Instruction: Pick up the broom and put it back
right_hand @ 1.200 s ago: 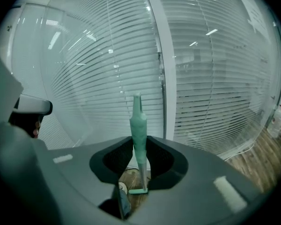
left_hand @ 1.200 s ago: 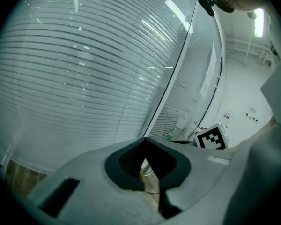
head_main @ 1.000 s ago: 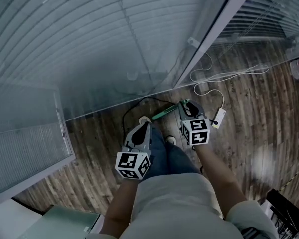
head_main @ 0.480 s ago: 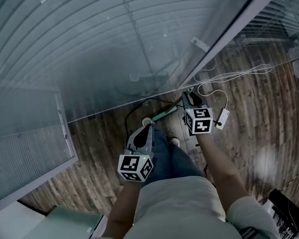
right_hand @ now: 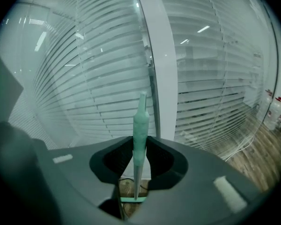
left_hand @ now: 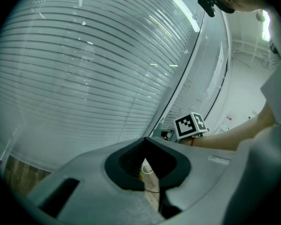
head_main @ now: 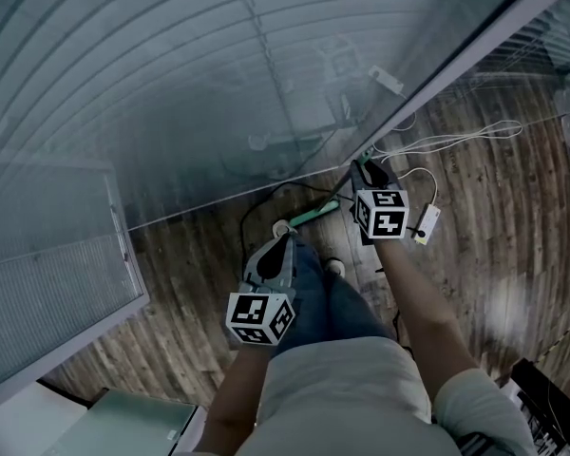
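Note:
The broom has a pale green grip (right_hand: 139, 121) on a thin metal shaft, and it stands upright between the jaws of my right gripper (right_hand: 139, 144), which is shut on it. Its green foot (right_hand: 132, 199) shows below, near the floor. In the head view the green shaft (head_main: 315, 214) slants from my right gripper (head_main: 365, 167) down toward the left, close to the glass wall. My left gripper (head_main: 282, 239) hangs lower over my legs. Its jaws (left_hand: 145, 149) meet at the tips with nothing between them.
A glass wall with blinds (head_main: 218, 84) and a white frame post (right_hand: 154, 55) stand just ahead. A white cable (head_main: 446, 142) and a white adapter (head_main: 426, 224) lie on the wood floor at the right, a black cable (head_main: 250, 218) by my feet. A cabinet corner (head_main: 133, 421) sits at the lower left.
My right gripper has carried the broom farther from me, toward the foot of the glass wall and its frame post. The left gripper has hardly shifted.

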A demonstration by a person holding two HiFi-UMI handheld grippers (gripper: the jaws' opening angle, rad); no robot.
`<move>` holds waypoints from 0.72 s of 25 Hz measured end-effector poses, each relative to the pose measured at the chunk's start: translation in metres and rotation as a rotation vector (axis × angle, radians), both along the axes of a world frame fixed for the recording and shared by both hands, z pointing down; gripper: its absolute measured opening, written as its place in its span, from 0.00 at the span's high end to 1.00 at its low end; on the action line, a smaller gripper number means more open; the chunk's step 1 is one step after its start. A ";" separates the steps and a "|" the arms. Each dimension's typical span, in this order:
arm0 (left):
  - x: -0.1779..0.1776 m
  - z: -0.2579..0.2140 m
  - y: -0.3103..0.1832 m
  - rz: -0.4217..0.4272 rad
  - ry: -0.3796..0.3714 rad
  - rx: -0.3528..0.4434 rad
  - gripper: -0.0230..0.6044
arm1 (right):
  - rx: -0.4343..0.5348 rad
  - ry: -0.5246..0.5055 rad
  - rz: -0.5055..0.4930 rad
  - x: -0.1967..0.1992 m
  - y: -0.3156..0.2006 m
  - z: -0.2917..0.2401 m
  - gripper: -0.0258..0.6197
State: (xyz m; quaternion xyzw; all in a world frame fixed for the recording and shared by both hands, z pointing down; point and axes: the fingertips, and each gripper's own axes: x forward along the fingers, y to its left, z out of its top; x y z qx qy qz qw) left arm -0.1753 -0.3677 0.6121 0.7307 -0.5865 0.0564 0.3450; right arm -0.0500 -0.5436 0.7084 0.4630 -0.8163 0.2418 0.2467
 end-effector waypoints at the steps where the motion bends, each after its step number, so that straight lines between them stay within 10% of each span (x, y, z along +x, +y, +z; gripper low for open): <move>1: 0.000 0.001 -0.001 0.002 0.001 -0.001 0.95 | -0.003 0.002 0.001 0.000 -0.003 0.002 0.81; 18: 0.009 0.003 -0.002 0.040 0.021 -0.013 0.95 | -0.033 0.020 0.033 -0.001 -0.027 0.016 0.81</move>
